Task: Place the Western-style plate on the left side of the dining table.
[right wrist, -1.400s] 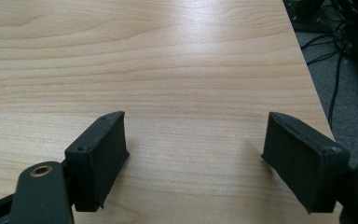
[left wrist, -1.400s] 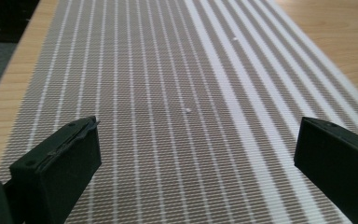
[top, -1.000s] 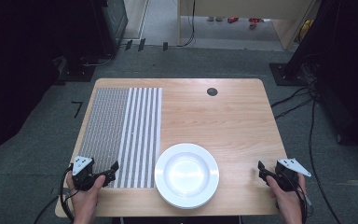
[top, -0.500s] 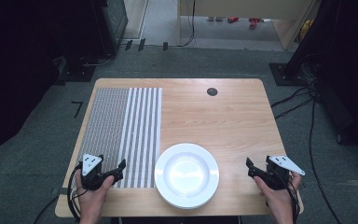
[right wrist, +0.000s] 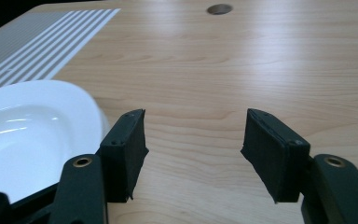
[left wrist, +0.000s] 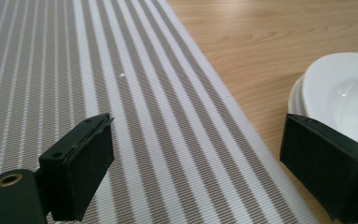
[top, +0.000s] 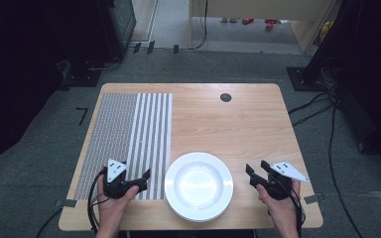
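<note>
Closing in on the white plate at the near edge of the bench is judged the step in hand. Both claws are parted and empty: the left claw over the striped mat, the right claw, whose jaws have just been narrowing, beside the plate's other rim. The rim should be approached low from both sides. Nothing lies in the plate.

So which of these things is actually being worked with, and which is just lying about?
In use:
- white plate, between the two grippers
- left gripper, jaws open, empty
- right gripper, jaws open, empty

Just there:
- striped mat under the left gripper
- wooden table
- round hole at the far edge
</note>
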A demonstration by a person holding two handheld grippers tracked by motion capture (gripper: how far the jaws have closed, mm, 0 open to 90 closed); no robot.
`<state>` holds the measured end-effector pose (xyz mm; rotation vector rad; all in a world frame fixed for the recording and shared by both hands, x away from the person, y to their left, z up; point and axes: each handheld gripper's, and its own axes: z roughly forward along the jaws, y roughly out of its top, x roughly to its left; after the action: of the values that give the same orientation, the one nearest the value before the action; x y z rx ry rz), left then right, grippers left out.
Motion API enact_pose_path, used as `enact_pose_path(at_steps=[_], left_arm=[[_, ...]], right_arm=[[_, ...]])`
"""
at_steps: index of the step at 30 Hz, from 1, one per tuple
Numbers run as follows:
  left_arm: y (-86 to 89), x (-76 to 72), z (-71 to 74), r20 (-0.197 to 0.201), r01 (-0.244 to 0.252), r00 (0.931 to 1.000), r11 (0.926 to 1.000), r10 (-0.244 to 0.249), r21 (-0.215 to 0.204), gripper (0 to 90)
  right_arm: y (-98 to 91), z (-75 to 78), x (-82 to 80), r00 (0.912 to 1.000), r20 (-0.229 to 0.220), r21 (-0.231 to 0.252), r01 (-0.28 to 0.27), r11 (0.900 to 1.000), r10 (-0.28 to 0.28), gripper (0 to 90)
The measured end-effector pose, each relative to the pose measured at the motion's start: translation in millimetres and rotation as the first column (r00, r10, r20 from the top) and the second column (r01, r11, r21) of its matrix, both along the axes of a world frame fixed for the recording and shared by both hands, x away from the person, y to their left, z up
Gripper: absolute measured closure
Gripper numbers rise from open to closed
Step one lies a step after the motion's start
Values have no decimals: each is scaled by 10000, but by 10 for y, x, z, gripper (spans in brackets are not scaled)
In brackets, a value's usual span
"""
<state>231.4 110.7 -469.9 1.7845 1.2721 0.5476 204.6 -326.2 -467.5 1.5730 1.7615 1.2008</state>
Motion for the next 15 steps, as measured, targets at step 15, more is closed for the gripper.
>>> enact_pose_path(at_steps=[15], left_arm=[[-355,-94,-58,-80,794,9968,9968,-795,-112,99]], right_arm=[[241,-93,43,9921,-1190,1609,-204,9868,399,560]])
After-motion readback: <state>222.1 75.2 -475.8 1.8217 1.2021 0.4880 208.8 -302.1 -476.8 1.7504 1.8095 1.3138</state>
